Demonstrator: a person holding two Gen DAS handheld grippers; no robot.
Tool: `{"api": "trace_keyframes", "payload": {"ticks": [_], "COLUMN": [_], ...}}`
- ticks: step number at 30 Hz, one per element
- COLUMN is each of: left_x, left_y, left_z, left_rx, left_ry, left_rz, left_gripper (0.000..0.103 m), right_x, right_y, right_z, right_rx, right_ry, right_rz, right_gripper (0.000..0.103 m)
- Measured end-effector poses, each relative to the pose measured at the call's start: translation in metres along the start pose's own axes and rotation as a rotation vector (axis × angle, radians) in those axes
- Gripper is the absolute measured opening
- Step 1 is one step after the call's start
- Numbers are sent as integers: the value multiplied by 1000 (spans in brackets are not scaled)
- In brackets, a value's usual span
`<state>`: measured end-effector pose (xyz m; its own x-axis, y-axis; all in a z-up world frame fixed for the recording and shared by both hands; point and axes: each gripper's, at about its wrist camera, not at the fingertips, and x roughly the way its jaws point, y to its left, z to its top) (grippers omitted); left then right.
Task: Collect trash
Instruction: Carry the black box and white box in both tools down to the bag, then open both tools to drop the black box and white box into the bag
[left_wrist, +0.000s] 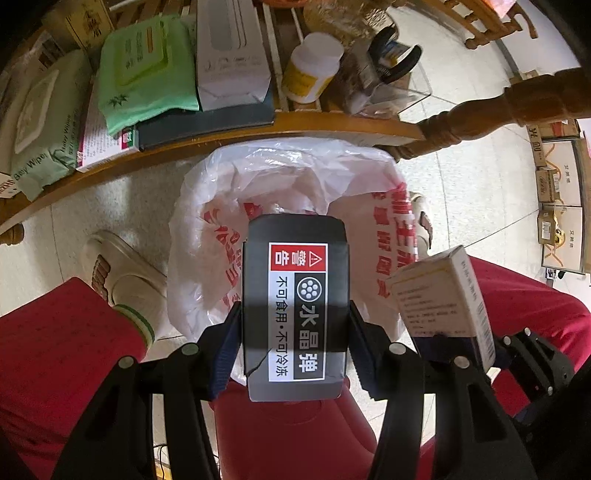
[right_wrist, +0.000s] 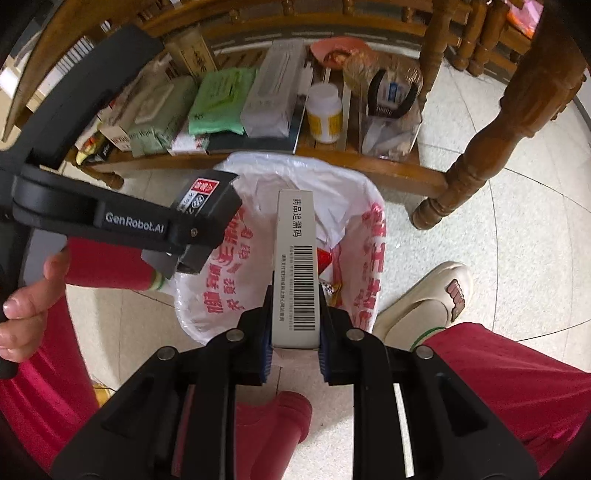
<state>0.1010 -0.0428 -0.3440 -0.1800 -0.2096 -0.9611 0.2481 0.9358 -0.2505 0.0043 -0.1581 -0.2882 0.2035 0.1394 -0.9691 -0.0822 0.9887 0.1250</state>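
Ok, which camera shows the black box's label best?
Left wrist: the black box, held in the left gripper, faces the lens with its label whole. Right wrist shows only the box end-on, label mostly hidden.

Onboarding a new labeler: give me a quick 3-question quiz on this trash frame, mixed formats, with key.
1. True or false: the left gripper is shut on the black box.
2. The right gripper holds: A) a yellow-labelled bottle B) the white barcode box C) nothing.
3. Fill in: both boxes are held above the white ____ with red print, which stands on the floor in front of the wooden shelf.

Key: 1 true; 2 B; 3 bag. The boxes are not yet released; each gripper's fingers clamp its box from both sides.
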Motion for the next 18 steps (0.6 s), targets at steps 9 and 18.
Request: {"api": "trace_keyframes", "payload": {"ticks": [9,18], "left_x": [30,46], "left_y": [7,15], "left_z": [19,24], "left_rx": [-49,-89], "left_ry": [61,93], "left_rz": [-12,-26], "left_gripper": [53,53], "right_x": [34,49], "right_y": [3,5], "right_z": [-2,-1], "right_rx": [-14,-7], "right_ry": [94,140], "right_rz": [25,65], "right_gripper": [20,20]}}
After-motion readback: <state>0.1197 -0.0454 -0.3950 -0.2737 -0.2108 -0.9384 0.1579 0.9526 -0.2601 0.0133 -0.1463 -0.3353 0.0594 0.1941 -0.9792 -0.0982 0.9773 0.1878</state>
